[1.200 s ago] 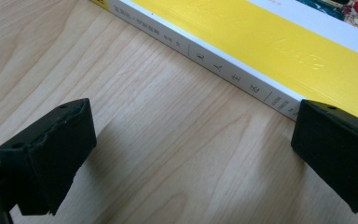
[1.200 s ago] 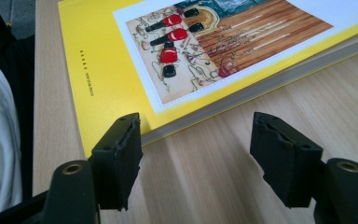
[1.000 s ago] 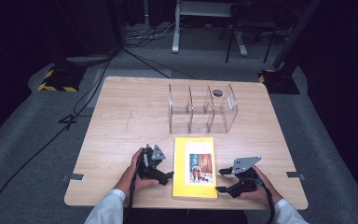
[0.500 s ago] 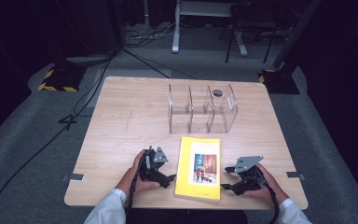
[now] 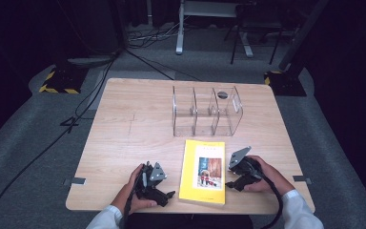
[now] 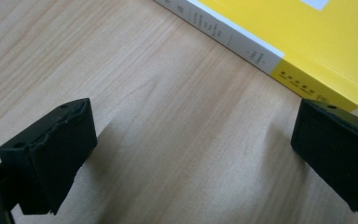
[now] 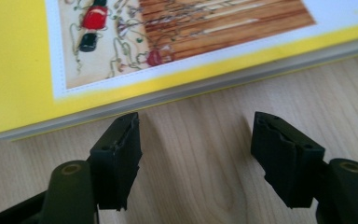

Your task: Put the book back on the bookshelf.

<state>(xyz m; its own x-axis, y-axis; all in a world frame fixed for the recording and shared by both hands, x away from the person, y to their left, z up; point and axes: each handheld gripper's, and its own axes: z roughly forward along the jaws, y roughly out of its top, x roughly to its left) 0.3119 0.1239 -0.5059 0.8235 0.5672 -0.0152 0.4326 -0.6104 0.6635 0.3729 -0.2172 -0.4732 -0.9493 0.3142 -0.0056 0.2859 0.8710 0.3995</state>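
A yellow book [image 5: 204,171] with a picture on its cover lies flat near the table's front edge. My left gripper [image 5: 169,195] rests just left of the book's near corner, apart from it. In the left gripper view this gripper [image 6: 191,154] is wide open over bare wood, with the book's spine [image 6: 284,28] ahead. My right gripper [image 5: 229,185] sits at the book's right edge. Its jaws have just closed a little. In the right gripper view it [image 7: 196,154] still stands open with nothing between the jaws, just short of the book's page edge [image 7: 177,95].
A clear acrylic organizer [image 5: 207,110] with three compartments stands behind the book at mid-table. The wooden table [image 5: 124,133] has bare room to the left. Cables run over the grey floor beyond the far edge.
The book has slid slightly to the right and turned a little. My left gripper has drawn back toward the near edge. My right gripper has shifted closer to the book's right edge.
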